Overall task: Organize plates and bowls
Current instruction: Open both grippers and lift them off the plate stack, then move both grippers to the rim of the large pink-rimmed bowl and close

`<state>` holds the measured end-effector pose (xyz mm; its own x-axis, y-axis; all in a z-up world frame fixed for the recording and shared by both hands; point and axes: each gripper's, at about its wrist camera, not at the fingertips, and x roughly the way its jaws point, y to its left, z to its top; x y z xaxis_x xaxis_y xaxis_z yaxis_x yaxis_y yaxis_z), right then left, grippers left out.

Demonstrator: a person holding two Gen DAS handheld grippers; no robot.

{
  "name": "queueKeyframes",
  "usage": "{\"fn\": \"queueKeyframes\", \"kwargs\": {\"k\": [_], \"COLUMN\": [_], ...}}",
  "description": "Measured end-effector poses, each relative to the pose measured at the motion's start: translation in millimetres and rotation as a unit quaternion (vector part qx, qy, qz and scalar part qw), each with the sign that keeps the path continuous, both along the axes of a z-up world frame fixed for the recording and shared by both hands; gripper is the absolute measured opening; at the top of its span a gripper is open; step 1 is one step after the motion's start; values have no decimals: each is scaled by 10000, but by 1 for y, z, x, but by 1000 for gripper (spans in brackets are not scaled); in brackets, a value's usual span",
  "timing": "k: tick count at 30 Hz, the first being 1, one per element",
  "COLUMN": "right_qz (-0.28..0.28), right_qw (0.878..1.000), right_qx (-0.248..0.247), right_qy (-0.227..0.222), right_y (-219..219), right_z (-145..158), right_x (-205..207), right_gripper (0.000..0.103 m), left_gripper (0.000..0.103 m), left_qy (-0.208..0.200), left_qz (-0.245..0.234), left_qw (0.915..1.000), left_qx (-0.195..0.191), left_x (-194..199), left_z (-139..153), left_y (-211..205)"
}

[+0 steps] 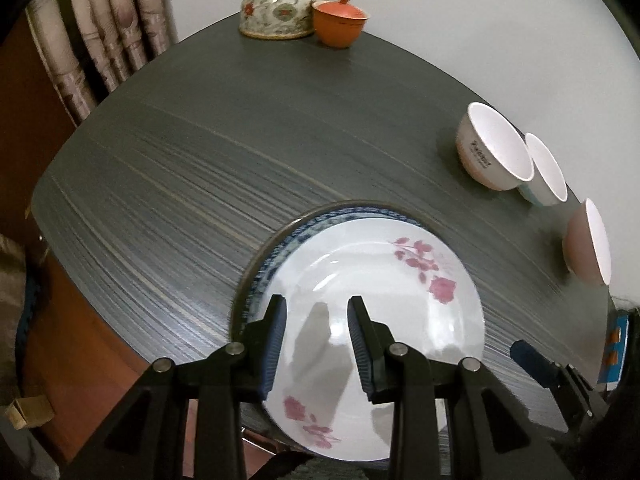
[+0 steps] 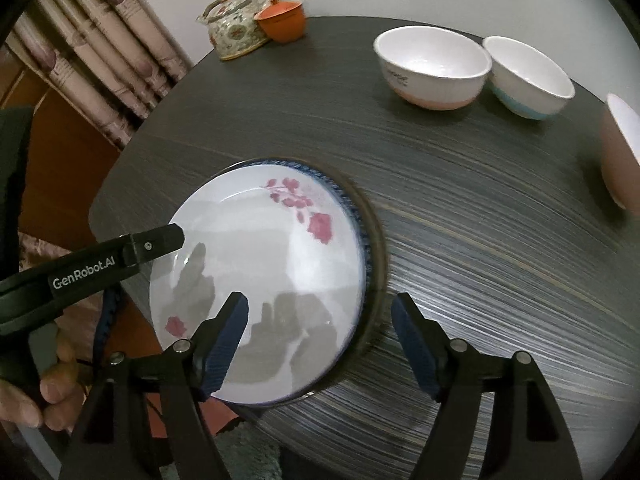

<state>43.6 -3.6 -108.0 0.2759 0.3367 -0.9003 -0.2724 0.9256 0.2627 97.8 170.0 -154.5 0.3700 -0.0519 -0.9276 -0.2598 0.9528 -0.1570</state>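
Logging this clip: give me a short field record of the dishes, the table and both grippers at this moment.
plates: floral plate stacked on blue-rimmed plate, near table edge
bowls: three, unstacked, far right; white bowl, blue-banded bowl, pink bowl
left gripper: open, over floral plate
right gripper: open, holding nothing
other: teapot, orange lidded cup

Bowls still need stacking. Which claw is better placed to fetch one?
Probably the right claw: its jaws stand open and empty at the plates' right edge, the side where the bowls sit. The left claw hangs over the plates.
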Motion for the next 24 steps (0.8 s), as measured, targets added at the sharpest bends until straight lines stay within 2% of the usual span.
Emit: {"fn": "queueKeyframes", "kwargs": {"k": [14,17,24], "right_qz": [-962,-1185,-1935], "right_qw": [9952,9921,9796], "right_qx": [114,317,396], "right_qy": [-130,-276,-376], "right_y": [-87,-112,-179], "right_z": [8,10,5], "right_x": [-17,-24,-34], "right_gripper": [73,73,74], "left_gripper": [40,50,50], "left_qy": [18,-10,-87], "left_qz": [-792,-1034,-1472], "left_qw": [9969,9946,9890], "left_qx": [-6,-27,-98], "left_x": [9,11,19], "left_z": [3,4,5], "left_y": [-79,-99,-145]}}
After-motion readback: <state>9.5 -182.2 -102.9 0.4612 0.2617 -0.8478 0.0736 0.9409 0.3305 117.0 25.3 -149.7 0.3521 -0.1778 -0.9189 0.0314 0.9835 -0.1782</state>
